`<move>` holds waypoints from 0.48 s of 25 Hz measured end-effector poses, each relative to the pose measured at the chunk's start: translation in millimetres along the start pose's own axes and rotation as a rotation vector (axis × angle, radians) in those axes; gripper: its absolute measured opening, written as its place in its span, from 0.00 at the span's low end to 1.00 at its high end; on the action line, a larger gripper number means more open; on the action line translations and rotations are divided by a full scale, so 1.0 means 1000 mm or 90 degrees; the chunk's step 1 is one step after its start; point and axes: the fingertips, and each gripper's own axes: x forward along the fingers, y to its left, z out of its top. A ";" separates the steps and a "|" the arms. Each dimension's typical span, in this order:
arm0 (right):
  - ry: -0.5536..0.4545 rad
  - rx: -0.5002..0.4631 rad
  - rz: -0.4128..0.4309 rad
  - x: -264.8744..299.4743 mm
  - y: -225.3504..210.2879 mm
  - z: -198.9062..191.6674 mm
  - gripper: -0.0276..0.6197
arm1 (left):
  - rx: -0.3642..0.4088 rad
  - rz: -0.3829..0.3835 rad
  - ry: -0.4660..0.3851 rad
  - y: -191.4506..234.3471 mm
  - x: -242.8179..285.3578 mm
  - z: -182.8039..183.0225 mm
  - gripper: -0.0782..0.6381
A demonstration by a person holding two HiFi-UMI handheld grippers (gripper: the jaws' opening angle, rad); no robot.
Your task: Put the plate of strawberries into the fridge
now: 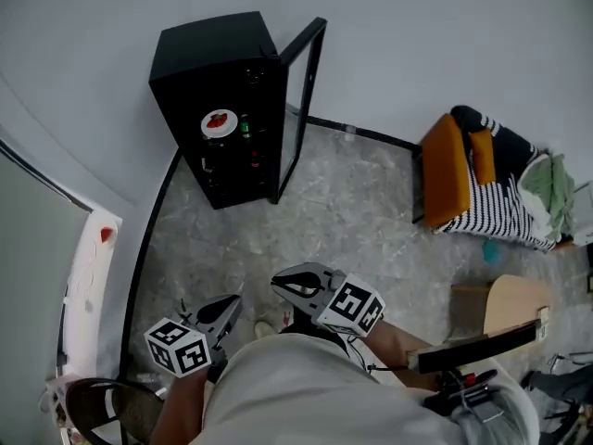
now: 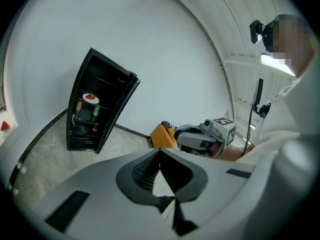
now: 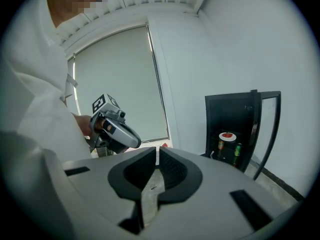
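Black boxy fridge (image 1: pixel 215 58), round white plate (image 1: pixel 208 128) inside; left hand-held gripper (image 2: pixel 159 155) closed, right hand-held gripper (image 3: pixel 156 155) barely apart.

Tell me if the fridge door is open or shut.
Open. The door stands swung out from the fridge, and the plate of strawberries shows on a shelf inside.

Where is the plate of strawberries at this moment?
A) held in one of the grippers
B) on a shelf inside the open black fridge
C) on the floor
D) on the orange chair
B: the plate of strawberries sits on a shelf in the fridge, its door open.
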 end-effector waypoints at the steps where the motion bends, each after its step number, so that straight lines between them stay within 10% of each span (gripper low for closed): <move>1: -0.001 -0.002 -0.002 -0.001 0.008 -0.001 0.09 | 0.002 -0.005 -0.002 -0.003 -0.004 -0.003 0.13; 12: 0.001 -0.010 -0.026 -0.018 0.060 -0.010 0.09 | 0.019 -0.049 0.007 -0.028 -0.016 -0.028 0.13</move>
